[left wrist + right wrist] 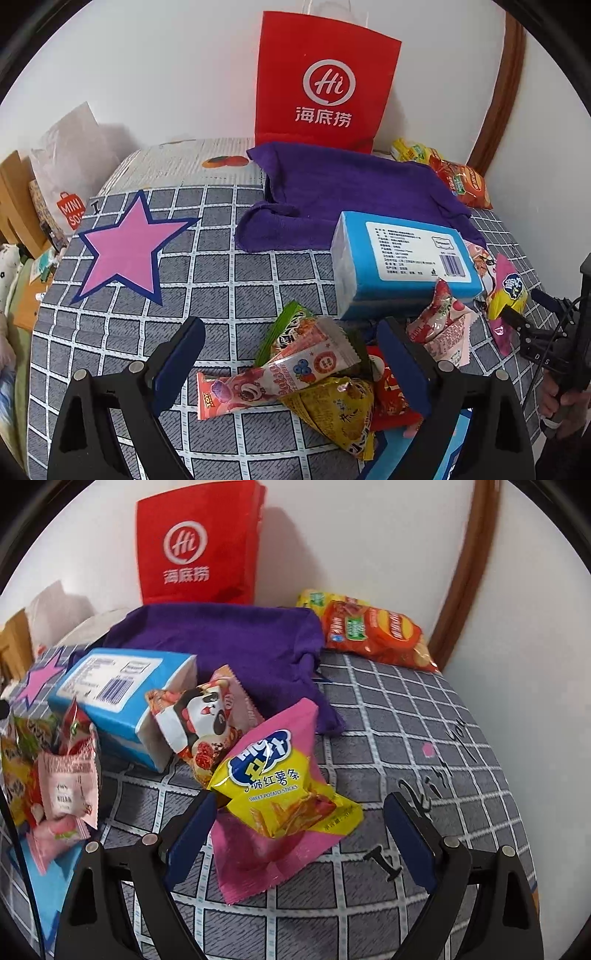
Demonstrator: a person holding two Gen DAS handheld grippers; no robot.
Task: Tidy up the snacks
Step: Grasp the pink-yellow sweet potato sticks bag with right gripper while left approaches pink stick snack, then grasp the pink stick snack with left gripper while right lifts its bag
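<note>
On my left wrist view, far left edge, a white MINISO bag (pixel 68 206) is partly cut off, its lettering clipped. Centre bottom, my left gripper (pixel 291 354) is spread wide, holding nothing, with a snack pile between its fingers: a pink strawberry-bear bar (pixel 266 376) lies over a yellow-green triangular pack (pixel 332 410) whose print I can't read. Upper centre stands a red bag (pixel 325 85) marked "Hi". Right of centre, a blue box (pixel 402 254) shows a barcode label too small to read.

On my right wrist view, the snack pile (pixel 55 775) sits at the left edge, half cropped. Centre bottom, my right gripper (pixel 306 827) is wide open and empty, around a yellow-pink packet (pixel 284 779) reading "SWEET POTATO STICKS", on the checked counter (pixel 406 709). Upper right, an orange chip bag (pixel 376 635) has blurred text.
</note>
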